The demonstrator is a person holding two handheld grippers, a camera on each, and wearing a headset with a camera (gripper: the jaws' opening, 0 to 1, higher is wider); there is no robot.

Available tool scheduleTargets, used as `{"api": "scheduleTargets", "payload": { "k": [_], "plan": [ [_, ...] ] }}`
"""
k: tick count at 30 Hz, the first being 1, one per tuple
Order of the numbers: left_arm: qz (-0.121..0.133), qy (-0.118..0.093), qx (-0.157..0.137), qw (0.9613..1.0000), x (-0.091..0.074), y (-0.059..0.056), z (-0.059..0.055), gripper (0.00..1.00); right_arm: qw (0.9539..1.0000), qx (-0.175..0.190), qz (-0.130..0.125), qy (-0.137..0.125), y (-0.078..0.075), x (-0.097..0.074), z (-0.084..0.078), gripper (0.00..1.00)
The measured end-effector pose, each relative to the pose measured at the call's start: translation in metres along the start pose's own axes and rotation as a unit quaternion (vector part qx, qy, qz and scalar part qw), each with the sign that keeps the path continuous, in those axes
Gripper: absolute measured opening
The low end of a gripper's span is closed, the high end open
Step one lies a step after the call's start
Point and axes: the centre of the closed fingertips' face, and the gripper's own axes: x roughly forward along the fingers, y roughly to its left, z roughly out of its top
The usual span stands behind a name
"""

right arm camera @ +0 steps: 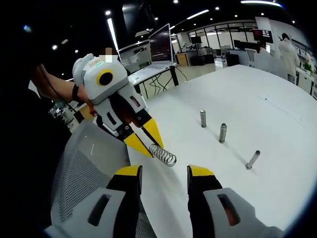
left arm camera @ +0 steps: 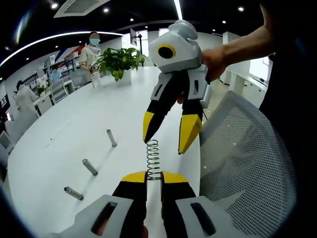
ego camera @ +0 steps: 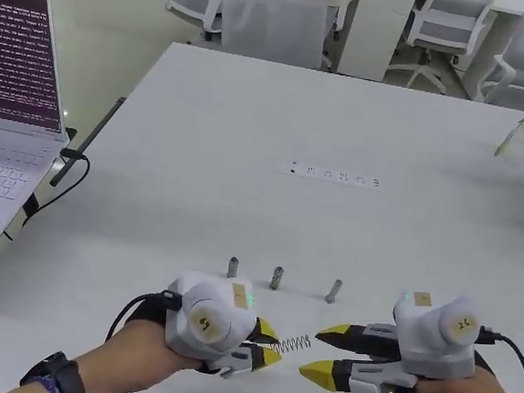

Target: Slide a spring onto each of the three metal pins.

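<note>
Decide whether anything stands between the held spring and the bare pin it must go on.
Nothing visible does. Bare table lies between the spring, shut in the left gripper, and the bare pin. The open right gripper sits at the spring's free end, off that line.

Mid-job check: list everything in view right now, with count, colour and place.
table: one, white, under everything
pins: three, grey, in a row near the front; left pin and middle pin carry springs, right pin bare
loose spring: one, silver, between the grippers
laptop: one, pale, open, far left
cable: one, black, beside laptop
socket strip: one, white, mid-table
chairs: several, grey-white, beyond table
plant: one, green, right edge
left gripper: white, yellow tips, shut on loose spring
right gripper: same colours, open
</note>
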Motion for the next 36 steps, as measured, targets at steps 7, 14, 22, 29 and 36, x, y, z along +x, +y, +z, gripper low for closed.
{"api": "scheduleTargets", "payload": {
  "k": [7, 14, 22, 29, 36],
  "plan": [
    [-0.007, -0.001, 0.011, 0.9999, 0.001, -0.004, 0.004, 0.02, 0.9999, 0.003, 0.013, -0.001, 0.004, 0.002, 0.001, 0.29],
    [-0.013, 0.000, 0.023, 0.9997, 0.003, -0.007, 0.005, 0.02, 0.9997, 0.007, 0.025, -0.001, 0.008, 0.003, 0.001, 0.22],
    [-0.015, 0.005, 0.031, 0.9994, 0.004, -0.009, 0.003, 0.02, 0.9995, 0.012, 0.028, -0.007, 0.008, 0.002, 0.003, 0.18],
    [-0.017, 0.011, 0.041, 0.9990, 0.006, -0.012, 0.001, 0.02, 0.9993, 0.015, 0.031, -0.012, 0.010, 0.000, 0.005, 0.12],
    [-0.017, 0.014, 0.048, 0.9986, 0.008, -0.012, 0.001, 0.02, 0.9993, 0.016, 0.032, -0.013, 0.012, 0.001, 0.006, 0.11]
  ]
}}
